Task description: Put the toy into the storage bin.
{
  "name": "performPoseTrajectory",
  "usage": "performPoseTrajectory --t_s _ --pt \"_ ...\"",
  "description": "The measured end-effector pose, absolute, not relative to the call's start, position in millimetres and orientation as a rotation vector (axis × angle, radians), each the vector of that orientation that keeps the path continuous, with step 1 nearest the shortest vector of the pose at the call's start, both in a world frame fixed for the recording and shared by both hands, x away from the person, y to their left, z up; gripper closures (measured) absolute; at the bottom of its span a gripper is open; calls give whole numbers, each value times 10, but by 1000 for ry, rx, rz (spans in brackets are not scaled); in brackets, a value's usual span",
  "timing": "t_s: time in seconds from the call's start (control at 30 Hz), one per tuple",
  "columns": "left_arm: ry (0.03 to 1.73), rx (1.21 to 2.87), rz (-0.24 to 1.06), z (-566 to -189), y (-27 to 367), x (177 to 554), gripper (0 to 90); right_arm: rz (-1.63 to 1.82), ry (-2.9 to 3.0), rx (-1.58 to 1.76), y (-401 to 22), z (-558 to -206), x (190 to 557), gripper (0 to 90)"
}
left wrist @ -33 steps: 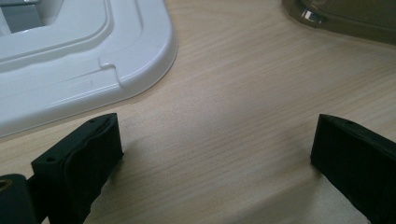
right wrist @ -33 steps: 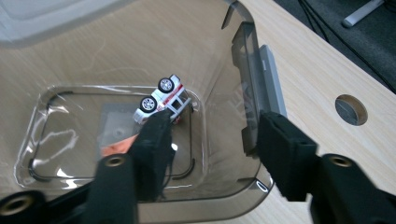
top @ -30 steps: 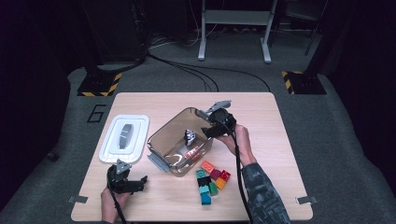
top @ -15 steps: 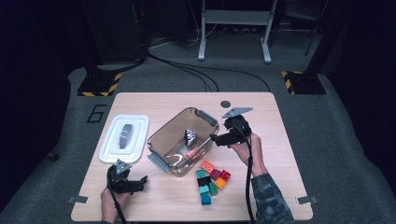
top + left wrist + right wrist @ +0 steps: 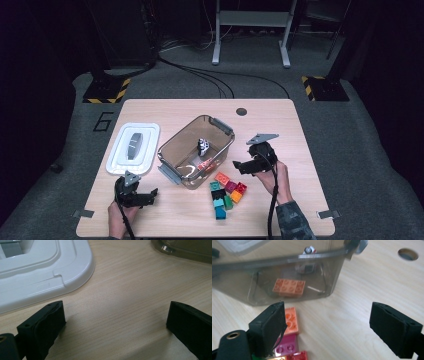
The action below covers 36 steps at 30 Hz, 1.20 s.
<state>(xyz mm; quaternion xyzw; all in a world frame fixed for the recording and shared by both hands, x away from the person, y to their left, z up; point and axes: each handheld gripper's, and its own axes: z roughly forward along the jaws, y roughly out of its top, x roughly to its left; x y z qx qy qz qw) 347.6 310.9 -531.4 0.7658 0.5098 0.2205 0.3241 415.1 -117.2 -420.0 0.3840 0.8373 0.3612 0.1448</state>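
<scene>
A smoky clear bin (image 5: 176, 145) stands mid-table and holds an orange brick (image 5: 289, 287) and a small black-and-white piece (image 5: 202, 146). Just right of its near corner hovers my right gripper (image 5: 239, 167), pointing left. It is open: its jaws have just been opening, and bare wood (image 5: 327, 325) lies between them. Loose bricks (image 5: 227, 192) lie below it, with an orange one (image 5: 291, 321) and a pink one (image 5: 287, 346) beside the left jaw. My left gripper (image 5: 149, 195) rests low at the front left, open (image 5: 115, 322) over bare wood.
A white lid (image 5: 132, 147) lies left of the bin, and its corner (image 5: 37, 272) sits just ahead of the left jaws. A round cable hole (image 5: 241, 111) is in the table's far side. Bare wood extends right of the bricks.
The right gripper has come away from above the bin's far right rim, moving right, toward the person and lower, to beside the bricks. The left gripper has stayed put.
</scene>
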Motion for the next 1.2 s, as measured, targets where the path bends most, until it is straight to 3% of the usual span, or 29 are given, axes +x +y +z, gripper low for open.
performPoseTrajectory --t_s 0.67,0.73,0.83,1.2 --pt "1337 2010 578 -5314 3109 3477 19 919 2541 1152 -1180 -4903 3851 149" --pt "1337 2009 578 -5314 3109 3477 19 907 2536 1153 -1176 -4929 3847 179" --pt "1337 2009 578 -5314 3109 3477 19 912 2537 1155 -1183 -4952 3847 306" --pt "1337 2010 578 -5314 3110 3477 19 900 2517 1142 -1241 -4952 3836 538"
